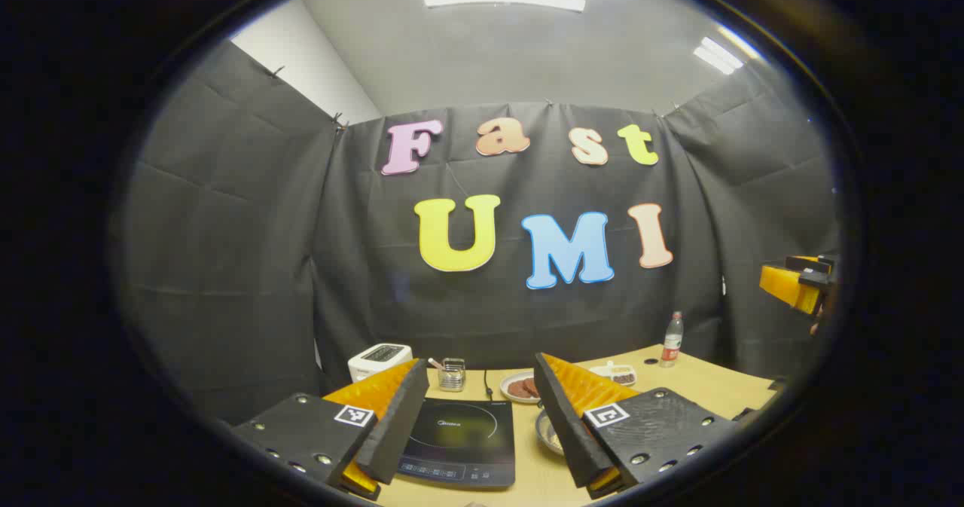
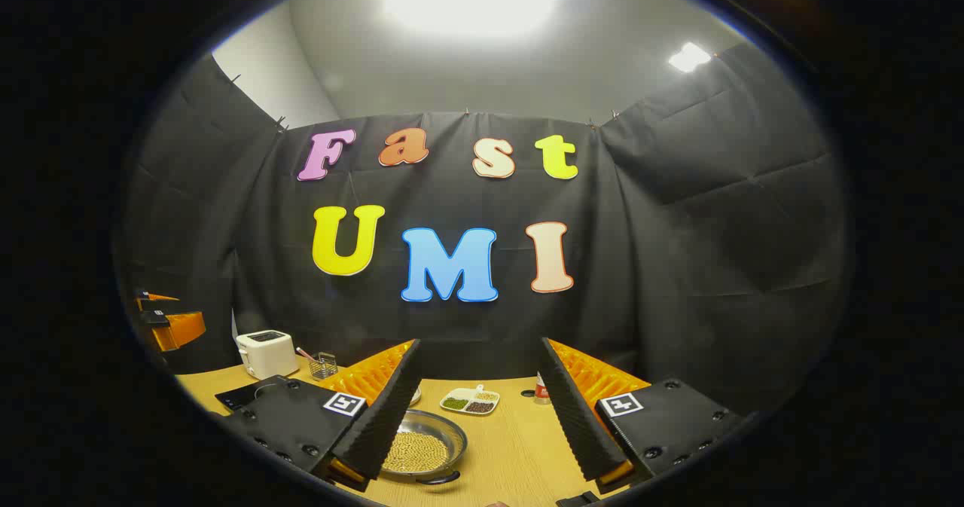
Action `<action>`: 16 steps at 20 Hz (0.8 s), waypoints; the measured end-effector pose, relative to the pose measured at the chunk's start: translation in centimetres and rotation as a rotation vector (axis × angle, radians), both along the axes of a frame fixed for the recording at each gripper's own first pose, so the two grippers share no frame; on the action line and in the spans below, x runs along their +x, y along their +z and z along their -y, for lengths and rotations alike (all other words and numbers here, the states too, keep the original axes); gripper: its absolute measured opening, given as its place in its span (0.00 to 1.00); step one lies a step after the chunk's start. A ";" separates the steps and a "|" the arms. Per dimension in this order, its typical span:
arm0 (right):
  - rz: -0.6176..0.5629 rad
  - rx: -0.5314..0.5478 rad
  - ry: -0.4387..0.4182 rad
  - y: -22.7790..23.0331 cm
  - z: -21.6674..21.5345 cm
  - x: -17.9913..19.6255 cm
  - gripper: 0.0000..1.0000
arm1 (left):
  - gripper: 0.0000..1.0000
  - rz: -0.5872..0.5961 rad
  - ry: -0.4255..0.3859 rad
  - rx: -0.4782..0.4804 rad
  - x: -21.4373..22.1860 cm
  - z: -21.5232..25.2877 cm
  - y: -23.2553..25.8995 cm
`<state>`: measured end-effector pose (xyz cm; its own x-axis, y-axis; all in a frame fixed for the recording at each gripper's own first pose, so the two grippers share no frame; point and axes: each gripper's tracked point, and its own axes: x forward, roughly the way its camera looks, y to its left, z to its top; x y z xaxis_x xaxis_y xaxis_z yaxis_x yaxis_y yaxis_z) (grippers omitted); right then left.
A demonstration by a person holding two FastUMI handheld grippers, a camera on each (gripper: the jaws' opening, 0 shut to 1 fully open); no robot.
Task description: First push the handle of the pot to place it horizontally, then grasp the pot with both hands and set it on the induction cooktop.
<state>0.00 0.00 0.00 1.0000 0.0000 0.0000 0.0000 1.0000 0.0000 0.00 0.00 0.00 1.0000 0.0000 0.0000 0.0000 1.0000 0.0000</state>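
In the left gripper view, the left gripper [image 1: 476, 424] is hanging above the wooden table [image 1: 708, 386] with its two fingers [image 1: 392, 424] spread wide apart — nothing is sitting between them and they are touching nothing. Seen through the gap, the black induction cooktop [image 1: 461, 441] is lying flat on the table just below and ahead. At the inner edge of the other finger, a sliver of the pot [image 1: 548, 432] is peeking out just to the right of the cooktop; its handle is hidden there. Farther back a white toaster [image 1: 379, 358] is standing at the left, a small wire basket [image 1: 452, 375] is sitting beside it, a plate of dark round snacks [image 1: 520, 387] is lying behind the cooktop, and a water bottle [image 1: 671, 339] is standing upright near the far right edge. The other gripper is showing at the far right rim of this view, raised well above the table.

In the right gripper view, the right gripper [image 2: 482, 416] is likewise gaping wide and holding nothing, its fingers [image 2: 574, 415] hovering clear of the tabletop [image 2: 520, 447]. The pot [image 2: 422, 447] — a shallow metal pan filled with pale yellow beans — is resting on the table just beside the left-hand finger, partly hidden by it, with a dark handle showing at its near rim. Behind it a divided dish of beans [image 2: 471, 401] is lying, and the toaster [image 2: 265, 352] is standing at the far left, near a corner of the cooktop [image 2: 239, 395].
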 end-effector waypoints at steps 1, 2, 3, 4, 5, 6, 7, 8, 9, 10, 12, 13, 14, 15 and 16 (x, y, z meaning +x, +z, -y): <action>-0.004 -0.007 0.003 -0.1 -0.1 0.1 0.97 | 0.83 -0.003 0.000 0.000 0.0 0.0 0.0; -0.007 -0.016 0.007 -0.2 -0.1 0.2 0.97 | 0.83 -0.003 0.000 0.002 0.2 0.0 0.0; -0.010 -0.022 0.008 -0.2 -0.2 0.3 0.97 | 0.83 -0.002 0.001 0.004 0.3 0.0 0.1; -0.010 -0.024 0.008 -0.2 -0.2 0.3 0.97 | 0.84 0.000 0.002 0.007 0.3 -0.1 0.0; -0.012 -0.022 0.009 -0.1 -0.3 0.5 0.97 | 0.83 0.001 0.004 0.009 0.4 -0.2 0.1; -0.012 -0.018 0.011 -0.1 -0.5 0.6 0.97 | 0.83 0.002 0.005 0.009 0.4 -0.3 0.1; -0.013 -0.019 0.012 -0.2 -0.5 0.7 0.97 | 0.84 0.001 0.007 0.009 0.4 -0.4 0.0; -0.014 -0.022 0.013 -0.2 -0.5 0.8 0.97 | 0.83 0.002 0.008 0.008 0.5 -0.4 0.1; -0.016 -0.025 0.013 -0.4 -0.5 0.7 0.97 | 0.83 0.001 0.009 0.007 0.5 -0.4 0.0; -0.018 -0.028 0.013 -0.4 -0.4 0.7 0.97 | 0.83 0.001 0.009 0.007 0.4 -0.4 -0.1; -0.024 -0.030 0.014 -0.7 -0.4 0.8 0.97 | 0.85 0.002 0.010 0.011 0.4 -0.4 -0.1; -0.028 -0.030 0.014 -0.8 -0.4 0.9 0.97 | 0.85 0.002 0.009 0.014 0.4 -0.3 -0.2; -0.030 -0.031 0.014 -0.9 -0.4 0.9 0.97 | 0.85 0.004 0.010 0.017 0.4 -0.4 -0.2; -0.033 -0.031 0.015 -0.9 -0.4 1.0 0.97 | 0.85 0.006 0.012 0.019 0.5 -0.4 -0.1; -0.035 -0.030 0.016 -1.0 -0.4 0.9 0.97 | 0.85 0.007 0.014 0.020 0.5 -0.4 0.0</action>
<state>0.95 0.39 -1.00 0.9993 0.0152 -0.0349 -0.0162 0.9994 -0.0293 0.46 0.42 -0.04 0.9999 0.0137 0.0072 -0.0139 0.9997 0.0196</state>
